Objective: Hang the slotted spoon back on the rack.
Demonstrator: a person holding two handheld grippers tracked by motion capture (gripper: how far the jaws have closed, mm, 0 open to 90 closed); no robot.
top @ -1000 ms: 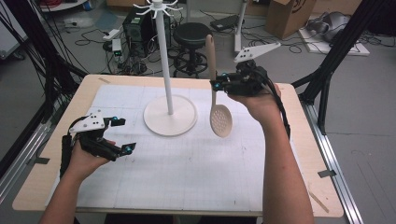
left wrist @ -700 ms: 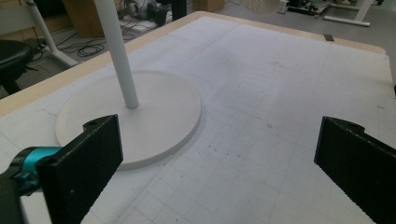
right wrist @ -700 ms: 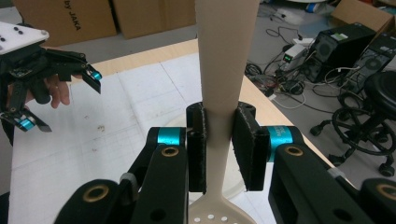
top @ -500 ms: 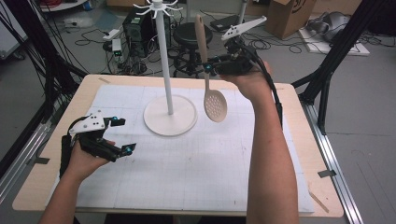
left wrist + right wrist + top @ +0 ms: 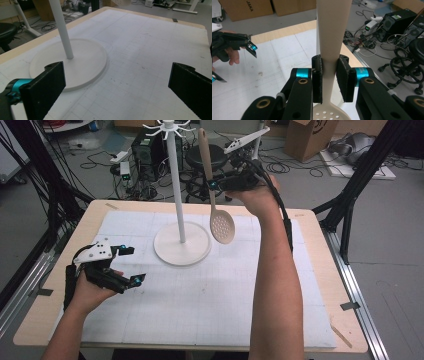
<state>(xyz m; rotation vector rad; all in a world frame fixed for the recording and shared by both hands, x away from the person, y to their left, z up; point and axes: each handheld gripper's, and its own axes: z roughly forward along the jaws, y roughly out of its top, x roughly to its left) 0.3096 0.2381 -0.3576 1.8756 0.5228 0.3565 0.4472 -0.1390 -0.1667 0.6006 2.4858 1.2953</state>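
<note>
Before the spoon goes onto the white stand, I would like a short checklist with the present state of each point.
1. Right gripper shut on slotted spoon: ok, both pads press its handle.
2. Spoon lifted off the table: ok, bowl end hangs down in the air.
3. Spoon free of the stand's pole: ok, apart, to its right in the high view.
4. Hook stand upright on its round base: ok.
5. Hanging hole at the handle's top end: cannot tell.
6. Left gripper out of the way: ok, open and empty near the table's left side.
</note>
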